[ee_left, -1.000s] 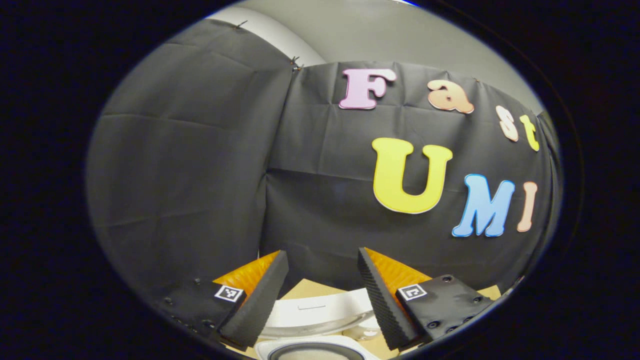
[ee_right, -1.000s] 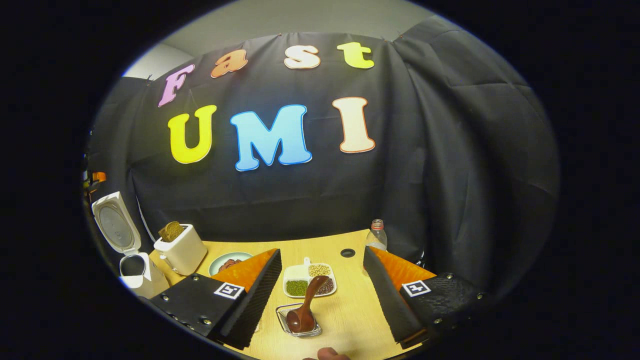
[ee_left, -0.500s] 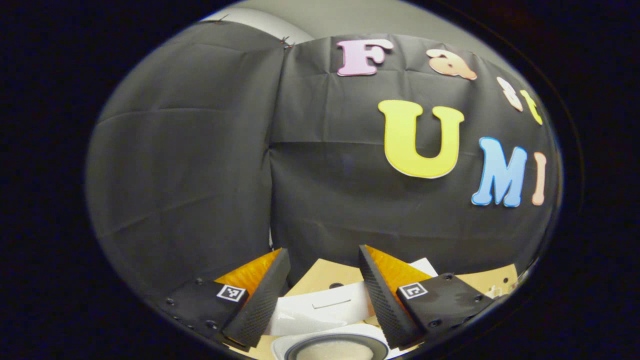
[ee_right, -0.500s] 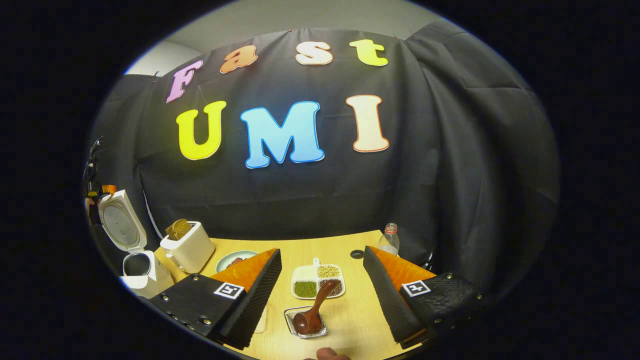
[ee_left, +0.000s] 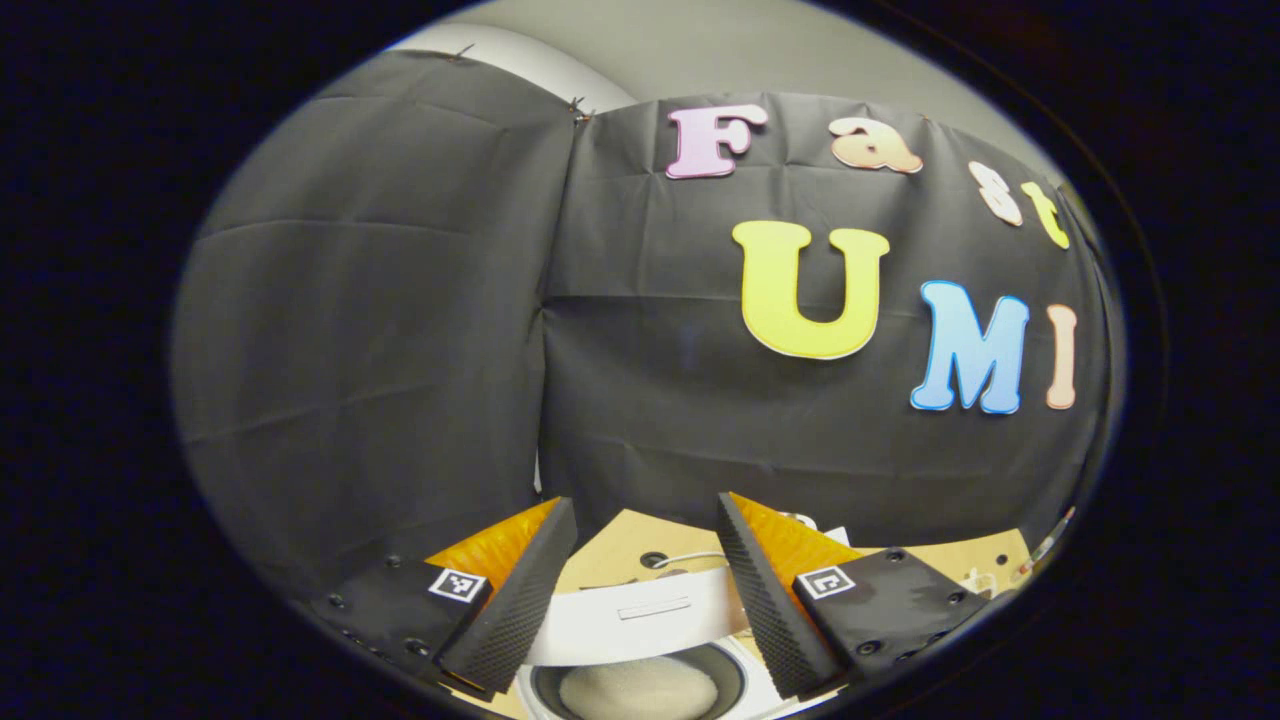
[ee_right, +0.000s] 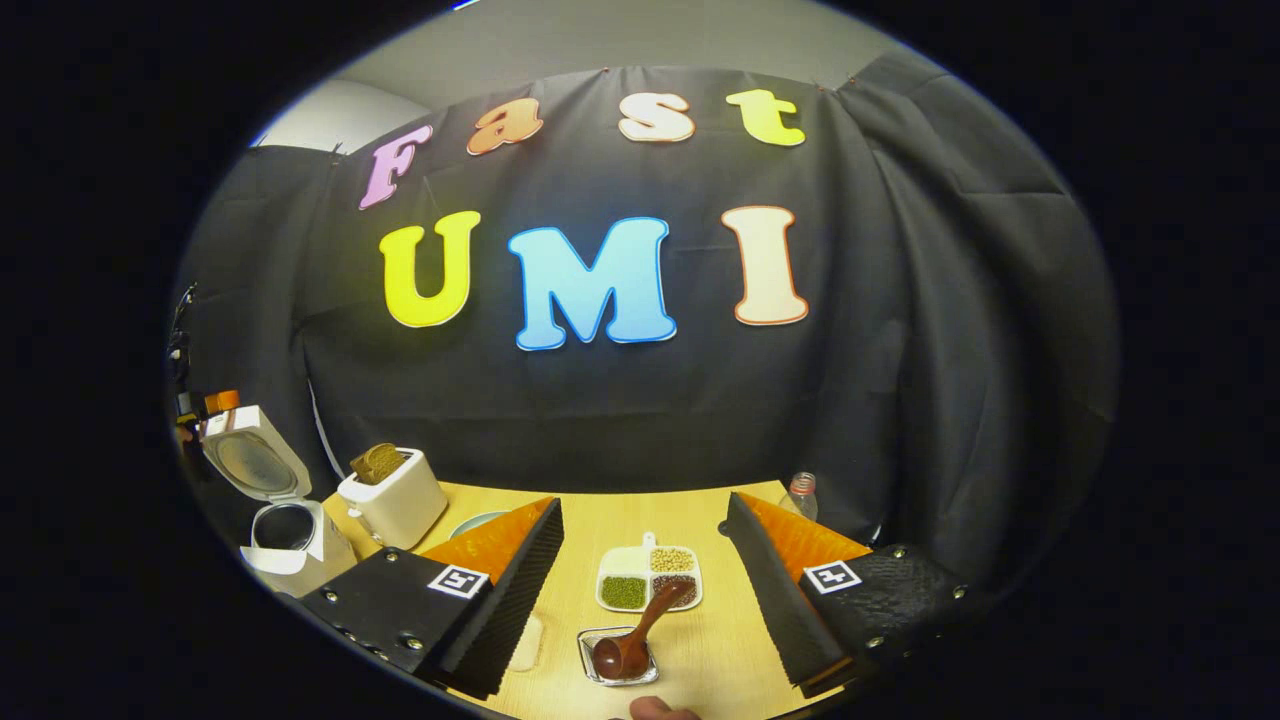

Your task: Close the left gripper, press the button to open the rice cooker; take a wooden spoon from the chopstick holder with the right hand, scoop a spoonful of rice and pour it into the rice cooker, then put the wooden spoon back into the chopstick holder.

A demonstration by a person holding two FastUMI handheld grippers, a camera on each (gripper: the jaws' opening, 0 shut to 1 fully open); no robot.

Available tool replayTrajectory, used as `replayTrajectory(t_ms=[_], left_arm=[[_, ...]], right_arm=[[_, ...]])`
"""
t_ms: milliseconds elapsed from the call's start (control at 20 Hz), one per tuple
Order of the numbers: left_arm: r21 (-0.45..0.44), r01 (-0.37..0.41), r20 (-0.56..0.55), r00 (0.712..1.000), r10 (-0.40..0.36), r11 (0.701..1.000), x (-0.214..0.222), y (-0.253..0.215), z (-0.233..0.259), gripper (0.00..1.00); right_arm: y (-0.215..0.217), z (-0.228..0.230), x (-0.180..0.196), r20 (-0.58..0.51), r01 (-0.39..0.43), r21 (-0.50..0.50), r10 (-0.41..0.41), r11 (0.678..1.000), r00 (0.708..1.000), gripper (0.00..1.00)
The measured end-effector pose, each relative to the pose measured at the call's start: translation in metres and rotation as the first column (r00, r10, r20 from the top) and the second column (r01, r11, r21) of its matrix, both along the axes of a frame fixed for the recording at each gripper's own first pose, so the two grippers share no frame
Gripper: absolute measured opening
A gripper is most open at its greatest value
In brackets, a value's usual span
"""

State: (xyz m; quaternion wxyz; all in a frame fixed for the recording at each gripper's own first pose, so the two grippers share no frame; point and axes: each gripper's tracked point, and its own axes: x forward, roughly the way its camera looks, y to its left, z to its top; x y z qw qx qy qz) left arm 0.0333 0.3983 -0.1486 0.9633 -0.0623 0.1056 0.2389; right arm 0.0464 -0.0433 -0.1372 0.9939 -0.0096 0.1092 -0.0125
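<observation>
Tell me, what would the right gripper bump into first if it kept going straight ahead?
Probably the wooden spoon in the small metal holder, just ahead between the open right gripper fingers; depth is hard to judge.

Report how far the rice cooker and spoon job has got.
Done: the rice cooker stands with its lid up. In hand: nothing; the right gripper is open, with the wooden spoon lying in its holder ahead of it. Left: grasping the spoon, scooping, pouring, returning it.
</observation>
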Motion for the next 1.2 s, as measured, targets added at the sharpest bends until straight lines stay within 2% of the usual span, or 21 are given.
replayTrajectory(t_ms=[300, 600, 650, 850, 950, 1200], left_arm=[[0.069, -0.013, 0.0, 1.0, 0.013, 0.998, -0.035, -0.037, -0.034, 0.96], [0.02, -0.046, -0.017, 0.999, 0.046, 0.999, -0.057, -0.056, -0.066, 0.96], [0.018, -0.049, -0.022, 0.999, 0.049, 0.999, -0.062, -0.06, -0.074, 0.92], [0.021, -0.048, -0.06, 0.997, 0.049, 0.999, -0.072, -0.074, -0.098, 0.92], [0.016, -0.047, -0.063, 0.997, 0.048, 0.999, -0.076, -0.077, -0.105, 0.99], [0.009, -0.052, -0.077, 0.996, 0.052, 0.999, -0.084, -0.085, -0.124, 0.99]], right_arm=[[0.016, 0.012, 0.002, 0.031, -0.047, -0.032, 0.048, 0.998, 0.998, 0.99], [0.014, 0.01, -0.006, 0.013, -0.05, -0.035, 0.05, 0.998, 0.999, 0.99], [0.011, 0.011, -0.007, 0.016, -0.042, -0.036, 0.043, 0.998, 0.999, 0.99], [0.01, 0.021, -0.012, 0.05, -0.041, -0.041, 0.043, 0.998, 0.998, 0.99], [0.012, 0.02, -0.013, 0.045, -0.044, -0.04, 0.046, 0.998, 0.998, 0.99], [0.016, 0.013, -0.017, 0.016, -0.056, -0.03, 0.056, 0.998, 0.998, 0.99]])
